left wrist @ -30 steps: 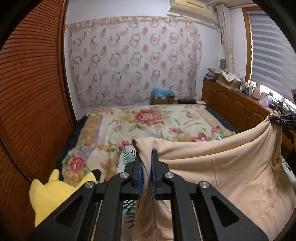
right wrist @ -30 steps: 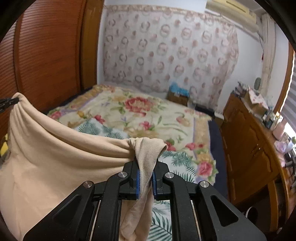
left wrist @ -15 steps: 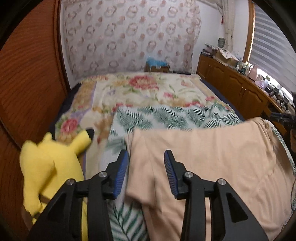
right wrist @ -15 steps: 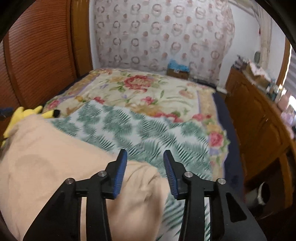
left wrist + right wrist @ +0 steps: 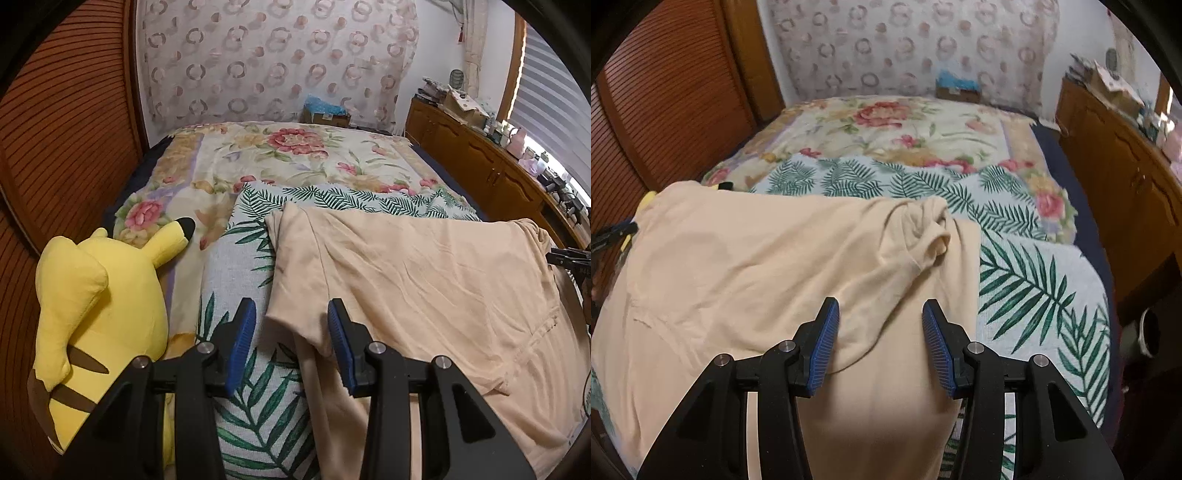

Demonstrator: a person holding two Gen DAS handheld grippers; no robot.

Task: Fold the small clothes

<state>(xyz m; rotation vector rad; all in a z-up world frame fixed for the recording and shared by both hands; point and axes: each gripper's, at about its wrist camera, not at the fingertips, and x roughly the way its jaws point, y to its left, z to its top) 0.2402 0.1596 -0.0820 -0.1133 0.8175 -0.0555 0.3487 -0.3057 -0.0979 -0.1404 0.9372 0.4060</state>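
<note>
From the left wrist camera, the left gripper [image 5: 291,328] is released, its blue pads spread wide with nothing between them but air above the shirt's sleeve edge. The peach shirt [image 5: 413,280] lies spread on the leaf-print blanket [image 5: 243,258], mostly flat with fine creases across its body and a short sleeve folded near the blanket's left side. A seam runs down the shirt's right part. A yellow plush toy [image 5: 96,306] sits left of the blanket, on the flowered bedspread [image 5: 288,155].

From the right wrist camera, the right gripper [image 5: 881,332] is likewise released, pads apart and holding nothing, above the shirt [image 5: 746,266]. Here the shirt covers the blanket's [image 5: 1034,280] left part; its other sleeve is bunched into a rumpled knot of folds toward the blanket's middle, while the body lies smooth.
</note>
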